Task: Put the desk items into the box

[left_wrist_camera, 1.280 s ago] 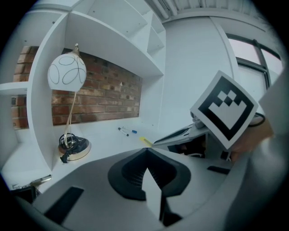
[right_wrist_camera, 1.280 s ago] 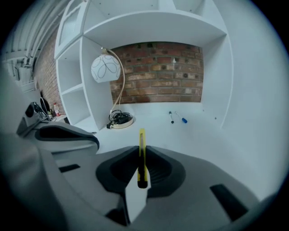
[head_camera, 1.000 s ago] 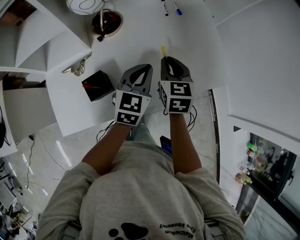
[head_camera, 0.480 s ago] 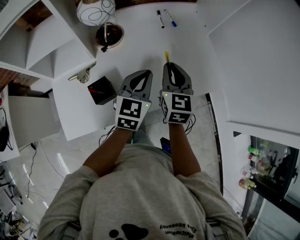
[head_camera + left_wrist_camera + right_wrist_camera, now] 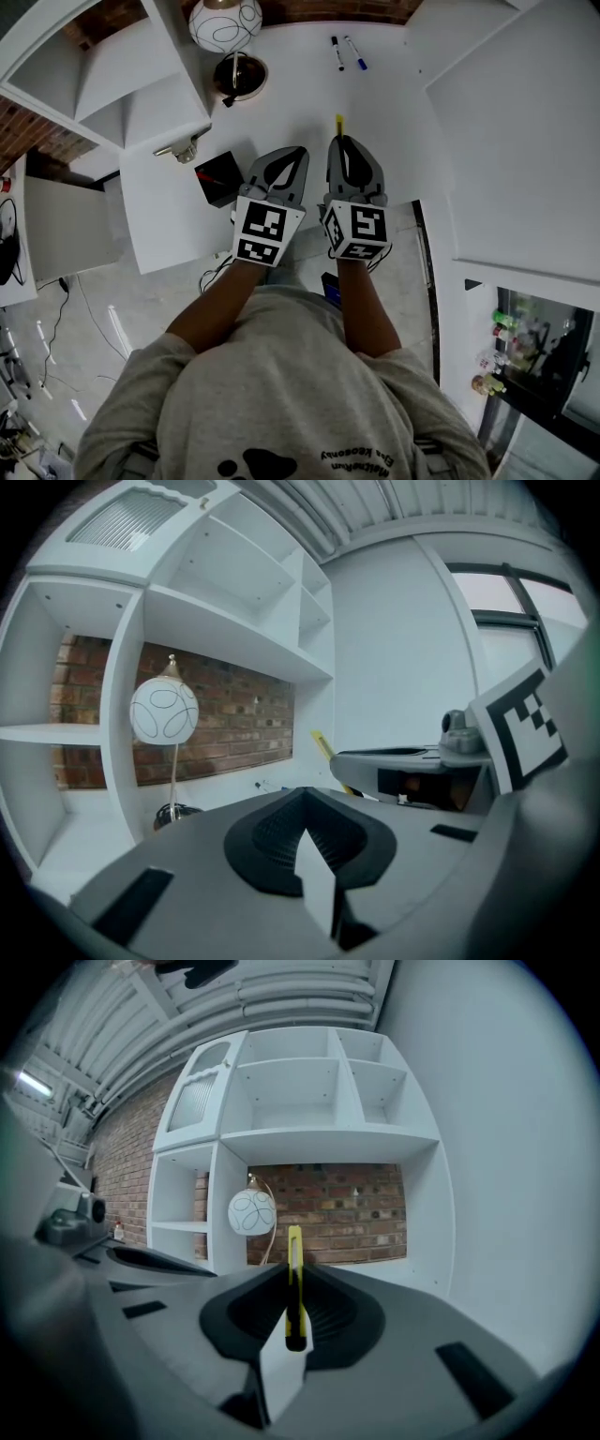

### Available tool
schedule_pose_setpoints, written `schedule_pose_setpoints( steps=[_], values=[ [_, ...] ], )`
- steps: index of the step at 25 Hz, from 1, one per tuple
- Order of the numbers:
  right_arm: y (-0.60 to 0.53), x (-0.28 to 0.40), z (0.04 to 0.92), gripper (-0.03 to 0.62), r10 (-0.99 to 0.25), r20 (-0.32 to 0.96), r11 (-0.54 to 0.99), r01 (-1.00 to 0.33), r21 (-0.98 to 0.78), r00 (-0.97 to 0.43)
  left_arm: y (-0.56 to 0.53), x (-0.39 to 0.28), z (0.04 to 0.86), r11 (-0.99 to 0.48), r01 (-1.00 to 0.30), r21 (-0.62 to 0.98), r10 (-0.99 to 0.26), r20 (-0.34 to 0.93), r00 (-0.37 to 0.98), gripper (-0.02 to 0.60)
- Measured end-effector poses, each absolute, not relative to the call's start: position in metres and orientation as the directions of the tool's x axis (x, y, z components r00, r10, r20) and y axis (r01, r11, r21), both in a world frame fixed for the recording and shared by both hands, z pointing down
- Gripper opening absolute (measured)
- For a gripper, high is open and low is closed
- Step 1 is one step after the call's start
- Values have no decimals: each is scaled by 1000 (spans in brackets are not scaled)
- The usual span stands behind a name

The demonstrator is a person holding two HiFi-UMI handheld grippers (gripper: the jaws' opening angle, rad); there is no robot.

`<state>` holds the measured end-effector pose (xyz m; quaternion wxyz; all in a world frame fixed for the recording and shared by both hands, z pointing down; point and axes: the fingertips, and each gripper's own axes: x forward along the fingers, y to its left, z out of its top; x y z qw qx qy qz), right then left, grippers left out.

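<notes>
Now you are clamping a slim yellow cutter [image 5: 338,123] in your right hand-held gripper [image 5: 342,142], its tip poking out ahead above the white bench [image 5: 281,103]. Your left hand-held gripper [image 5: 292,155] is hovering just beside it, clenched on nothing. The black box [image 5: 217,178] is sitting near the bench's left edge.

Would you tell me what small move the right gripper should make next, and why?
Probably carry the right gripper leftward toward the black box. Its jaws are shut on the yellow cutter, so the item seems ready to deliver, and the box lies to its left, just past the left gripper, whose jaws are shut with nothing between them.
</notes>
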<state>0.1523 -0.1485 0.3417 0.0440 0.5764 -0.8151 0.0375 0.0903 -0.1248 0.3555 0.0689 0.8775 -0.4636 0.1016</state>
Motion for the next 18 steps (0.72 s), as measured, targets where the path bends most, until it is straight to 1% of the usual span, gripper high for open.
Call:
schedule_pose_setpoints(
  steps=[12,18],
  values=[
    [-141,62,340,58,-860,90,503,-864,-14,-502,-114,14,359,-425,-905,30,-872,254,418,6],
    [-135,28,340,58,-820,82,567,-824,-13,-566,-106,-17,361,-364,-931,28,-897,257,358,6]
  ],
)
